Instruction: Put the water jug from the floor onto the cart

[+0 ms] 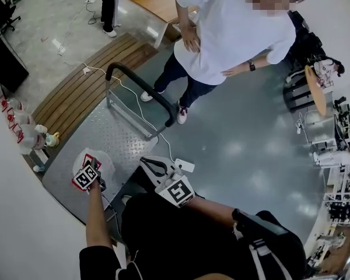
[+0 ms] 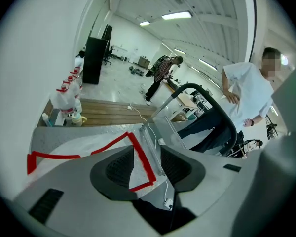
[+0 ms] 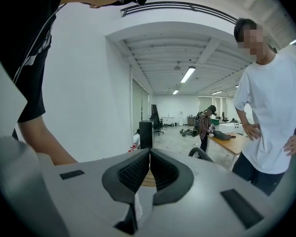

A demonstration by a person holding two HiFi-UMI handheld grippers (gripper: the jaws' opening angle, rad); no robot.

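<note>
Since the water jug [image 1: 99, 158] was set at the edge of the cart [image 1: 108, 134], the left claw [image 2: 147, 154] was held spread apart over it, the right claw [image 3: 149, 153] pinched together, empty.

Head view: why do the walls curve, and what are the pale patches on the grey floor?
Head view: the wide lens bends straight edges near the rim; the patches on the floor look like soft lamp reflections. Left gripper view: black corners from the round lens, ceiling lamp glaring white. Right gripper view: same black corners.
</note>
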